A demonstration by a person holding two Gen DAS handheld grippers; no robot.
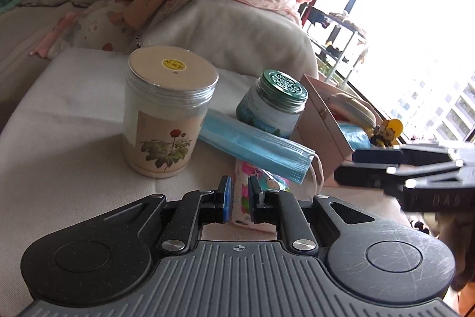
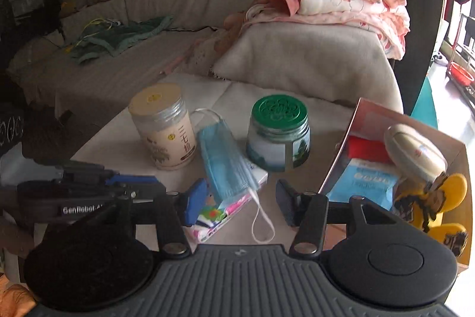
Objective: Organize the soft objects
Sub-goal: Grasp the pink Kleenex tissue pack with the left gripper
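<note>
A blue face mask [image 1: 258, 146] [image 2: 224, 164] lies across a colourful tissue pack [image 1: 246, 198] [image 2: 219, 216] on the white-covered table [image 1: 74, 138]. My left gripper [image 1: 237, 196] has its jaws close on both sides of the tissue pack's near end; whether they press it is unclear. My right gripper [image 2: 242, 202] is open around the pack's end and the mask's ear loop [image 2: 261, 222]. The right gripper shows in the left wrist view [image 1: 347, 168]. The left gripper shows in the right wrist view [image 2: 142, 180].
A beige jar with a rose label [image 1: 169, 115] [image 2: 164, 127] and a green-lidded jar [image 1: 273, 106] [image 2: 279, 135] stand behind the mask. A cardboard box [image 2: 371, 127] [image 1: 320, 127] at right holds soft items and a yellow toy [image 2: 430, 204]. Sofa with pink blanket [image 2: 335, 2] behind.
</note>
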